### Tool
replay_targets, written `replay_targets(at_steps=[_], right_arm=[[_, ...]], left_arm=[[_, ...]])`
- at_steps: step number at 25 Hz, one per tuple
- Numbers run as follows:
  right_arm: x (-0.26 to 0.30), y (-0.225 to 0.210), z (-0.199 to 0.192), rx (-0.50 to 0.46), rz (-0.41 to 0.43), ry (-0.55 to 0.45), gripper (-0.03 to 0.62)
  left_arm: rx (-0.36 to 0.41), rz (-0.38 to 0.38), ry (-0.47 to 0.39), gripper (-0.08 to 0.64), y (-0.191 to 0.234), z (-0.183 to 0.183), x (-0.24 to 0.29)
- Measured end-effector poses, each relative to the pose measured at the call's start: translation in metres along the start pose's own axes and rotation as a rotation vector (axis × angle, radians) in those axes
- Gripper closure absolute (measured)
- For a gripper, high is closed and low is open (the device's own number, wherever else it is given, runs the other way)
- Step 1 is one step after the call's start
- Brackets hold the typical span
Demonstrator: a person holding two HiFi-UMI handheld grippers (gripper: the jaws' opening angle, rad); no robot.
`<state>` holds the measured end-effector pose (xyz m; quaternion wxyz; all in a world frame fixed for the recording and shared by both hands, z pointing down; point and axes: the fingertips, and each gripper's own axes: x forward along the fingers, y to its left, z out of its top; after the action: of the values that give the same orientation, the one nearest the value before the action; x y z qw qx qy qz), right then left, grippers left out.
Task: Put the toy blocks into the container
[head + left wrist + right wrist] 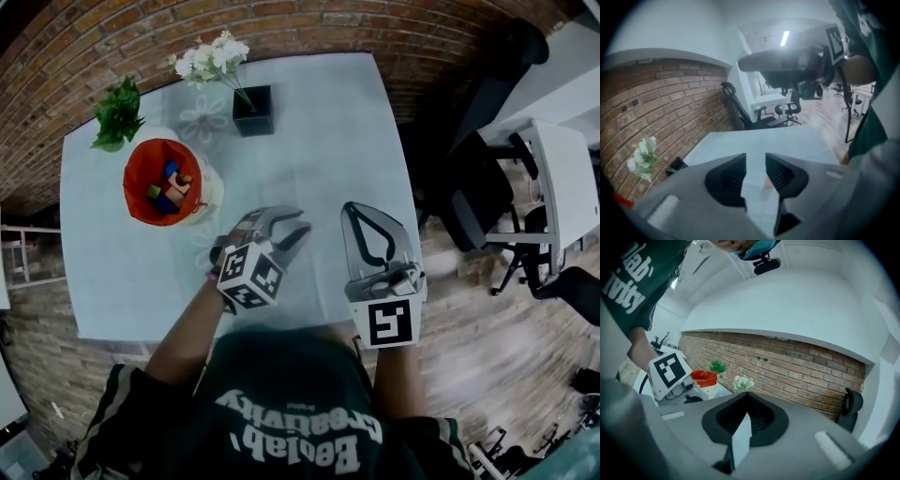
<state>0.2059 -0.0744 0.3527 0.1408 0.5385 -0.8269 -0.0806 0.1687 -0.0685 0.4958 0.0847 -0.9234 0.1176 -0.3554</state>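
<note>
Left grey gripper released, empty; right grey gripper clenched, empty. White "…lab …ivity" print across dark green shirt.

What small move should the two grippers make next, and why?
Probably draw both grippers back a little and rest them. The toy blocks lie inside the red container, and no loose block shows on the table. The left gripper is open with nothing gripped; the right gripper is shut and empty.
</note>
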Motion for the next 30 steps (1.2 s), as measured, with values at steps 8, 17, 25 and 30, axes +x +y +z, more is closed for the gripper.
replay_targets(at_steps=[8,17,25,30], right_arm=[[-0.012,-0.018,-0.029,0.004,-0.004,0.054,0.584],[-0.026,-0.032,-0.047,0.015,-0.021,0.077,0.584],[-0.025,-0.031,-0.041,0.007,-0.015,0.061,0.586],[-0.014,-0.022,-0.012,0.011,-0.001,-0.009,0.584]], left_arm=[[-0.051,-0.157,0.19,0.345,-0.033,-0.056,0.08],[-0.09,-0.216,0.337,0.417,-0.053,-0.103,0.121],[-0.096,-0.187,0.279,0.417,-0.046,-0.084,0.111],[-0.137,-0.079,0.092,0.417,-0.012,-0.032,0.061]])
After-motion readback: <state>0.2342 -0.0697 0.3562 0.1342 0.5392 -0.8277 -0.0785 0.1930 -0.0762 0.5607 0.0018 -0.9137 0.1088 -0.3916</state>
